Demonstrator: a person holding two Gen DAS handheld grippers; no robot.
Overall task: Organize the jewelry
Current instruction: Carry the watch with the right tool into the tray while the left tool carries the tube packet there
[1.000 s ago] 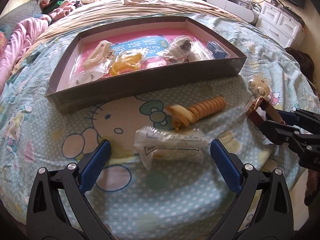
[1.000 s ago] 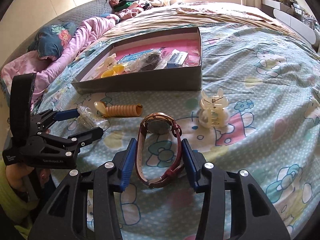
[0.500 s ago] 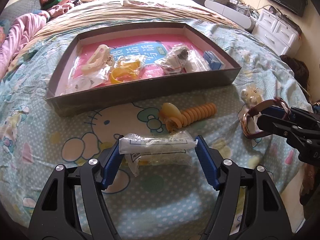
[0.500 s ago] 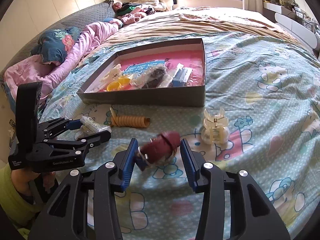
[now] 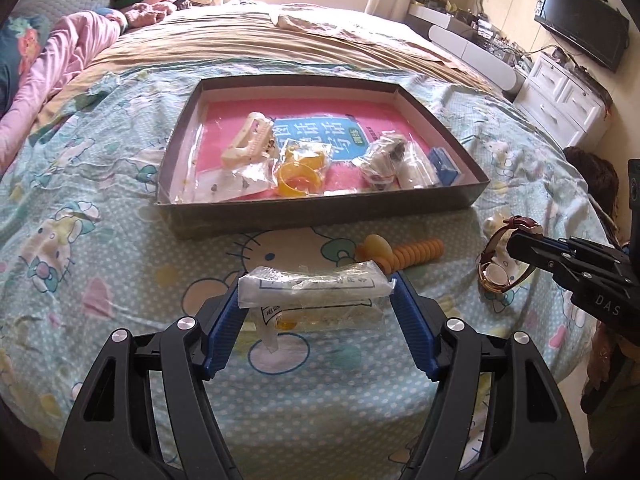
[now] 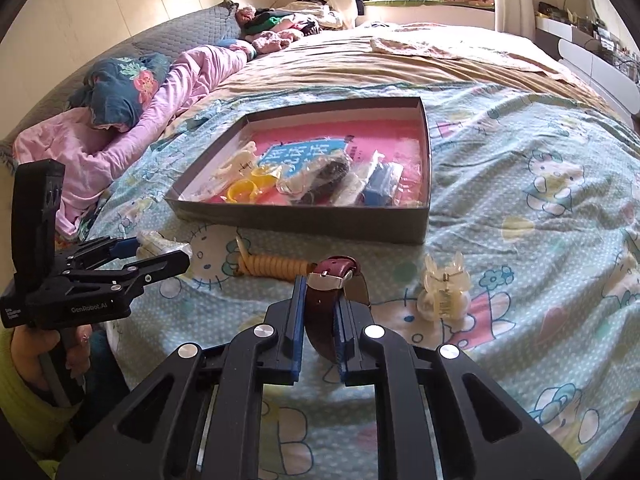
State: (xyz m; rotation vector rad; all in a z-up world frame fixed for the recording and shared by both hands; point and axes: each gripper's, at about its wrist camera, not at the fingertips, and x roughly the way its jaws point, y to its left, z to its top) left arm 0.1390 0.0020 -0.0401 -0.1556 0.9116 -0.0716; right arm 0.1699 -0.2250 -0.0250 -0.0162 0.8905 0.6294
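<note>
My left gripper (image 5: 316, 292) is shut on a clear plastic packet (image 5: 312, 286) and holds it above the bedspread. It also shows in the right wrist view (image 6: 160, 246). My right gripper (image 6: 318, 304) is shut on the maroon strap of a gold-cased watch (image 6: 326, 292), lifted off the bed; the watch shows in the left wrist view (image 5: 500, 264). A dark shallow box (image 5: 320, 210) with a pink floor holds several bagged items beyond both grippers. An orange spiral hair tie (image 5: 404, 254) and a clear claw clip (image 6: 444, 292) lie on the bed.
The box (image 6: 304, 220) sits mid-bed on a Hello Kitty bedspread (image 5: 120, 280). Pink bedding and pillows (image 6: 120, 120) lie at the left. White drawers and a TV (image 5: 580, 32) stand at the right.
My left gripper closed on the plastic packet and lifted it. My right gripper closed on the watch strap and raised the watch off the bed.
</note>
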